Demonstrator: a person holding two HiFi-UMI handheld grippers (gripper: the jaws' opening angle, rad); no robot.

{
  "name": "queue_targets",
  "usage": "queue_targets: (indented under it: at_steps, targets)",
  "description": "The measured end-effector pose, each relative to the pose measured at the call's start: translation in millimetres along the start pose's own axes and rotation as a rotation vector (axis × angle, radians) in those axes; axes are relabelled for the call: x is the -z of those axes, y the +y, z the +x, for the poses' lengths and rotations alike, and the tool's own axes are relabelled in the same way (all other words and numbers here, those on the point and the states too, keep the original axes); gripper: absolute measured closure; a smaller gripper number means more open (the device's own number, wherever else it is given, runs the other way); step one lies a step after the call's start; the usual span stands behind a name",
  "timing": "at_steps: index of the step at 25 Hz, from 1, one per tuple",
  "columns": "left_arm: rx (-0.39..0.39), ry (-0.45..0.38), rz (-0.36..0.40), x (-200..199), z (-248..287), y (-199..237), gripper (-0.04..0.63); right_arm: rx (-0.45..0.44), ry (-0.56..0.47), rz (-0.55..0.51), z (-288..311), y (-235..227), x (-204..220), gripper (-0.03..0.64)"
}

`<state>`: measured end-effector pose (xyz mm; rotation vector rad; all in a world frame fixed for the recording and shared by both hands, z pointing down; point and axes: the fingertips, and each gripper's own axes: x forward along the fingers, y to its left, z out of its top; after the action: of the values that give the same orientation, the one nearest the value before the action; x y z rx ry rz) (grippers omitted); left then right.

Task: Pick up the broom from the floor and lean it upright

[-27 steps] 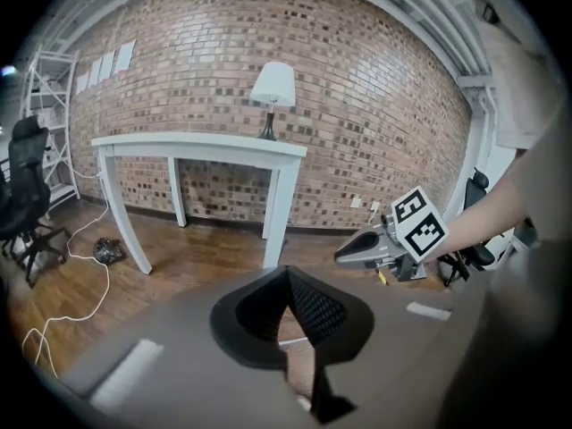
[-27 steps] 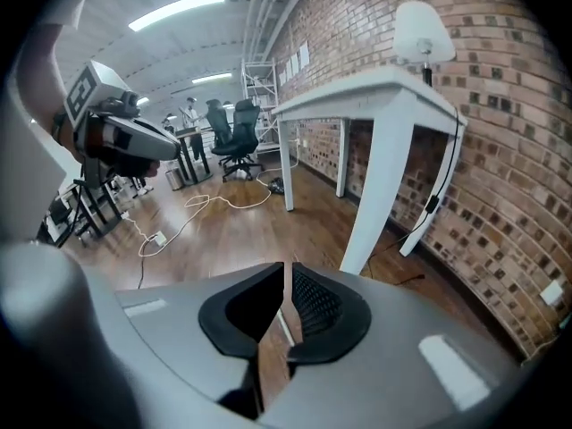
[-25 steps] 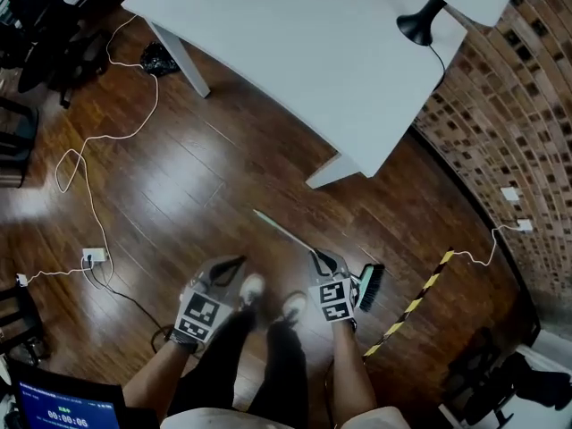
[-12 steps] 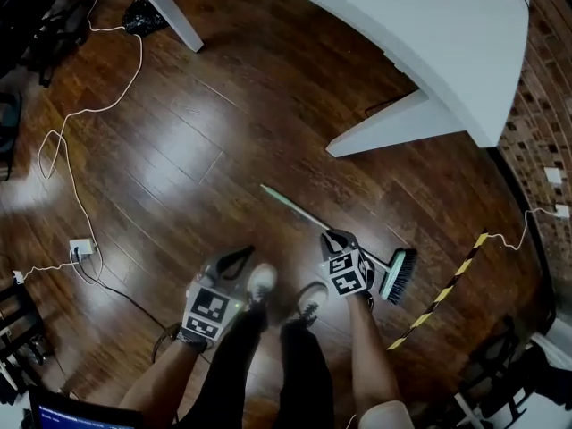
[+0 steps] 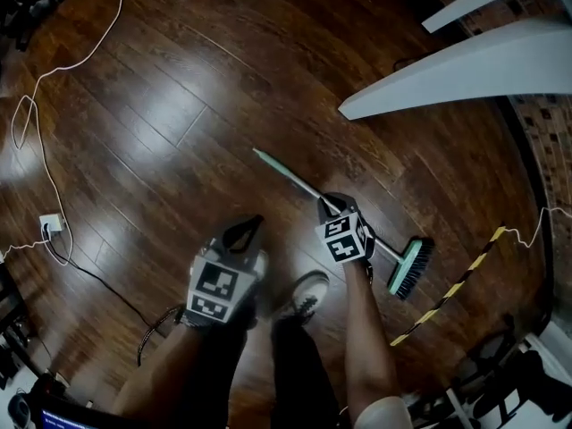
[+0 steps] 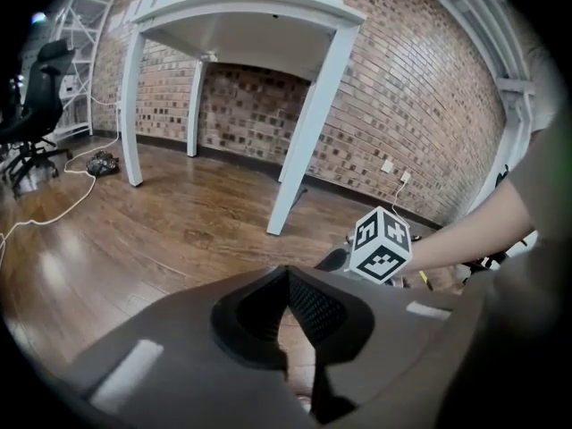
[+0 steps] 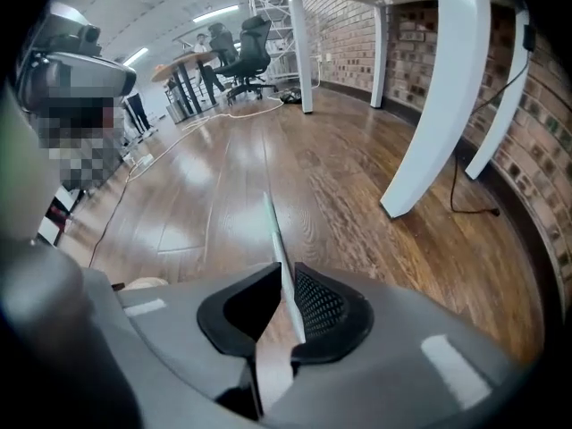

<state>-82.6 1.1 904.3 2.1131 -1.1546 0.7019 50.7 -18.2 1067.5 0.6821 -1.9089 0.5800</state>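
Observation:
The broom lies flat on the wooden floor, its pale green handle (image 5: 286,175) running from upper left down to the green-backed black brush head (image 5: 411,268). My right gripper (image 5: 326,202) is down on the handle's middle. In the right gripper view the handle (image 7: 273,231) passes between the jaws (image 7: 284,280) beside the right pad, with a gap on the left. These jaws are opening. My left gripper (image 5: 255,222) hangs a little to the left, apart from the broom. Its tips (image 6: 286,275) meet with nothing between them.
A white table leg (image 5: 465,65) slants across the upper right, with the brick wall (image 5: 554,141) behind. A white cable (image 5: 40,141) and socket block (image 5: 49,226) lie at the left. Yellow-black tape (image 5: 456,284) runs by the brush head. The person's shoe (image 5: 304,293) stands near the grippers.
Both grippers have sunk toward the floor and the view has dropped with them. The right gripper's jaws now straddle the broom handle.

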Motion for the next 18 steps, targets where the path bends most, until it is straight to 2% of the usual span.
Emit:
queue_targets:
  at_steps: [3,7,11,14,18]
  targets:
    - [0.007,0.018,-0.018,27,13,-1,0.595,-0.013,0.060,-0.073,36,5,18,0.553]
    - [0.034,0.031,0.031,48,16,-3,0.595,-0.032,0.142,-0.212,72,9,34,0.552]
    - [0.026,0.025,0.055,53,8,2,0.595,-0.053,0.264,-0.323,98,16,51,0.551]
    - [0.022,0.036,0.049,55,5,2,0.595,-0.025,0.309,-0.328,104,11,58,0.551]
    - [0.024,0.048,0.052,58,6,0,0.595,-0.010,0.311,-0.324,104,8,56,0.543]
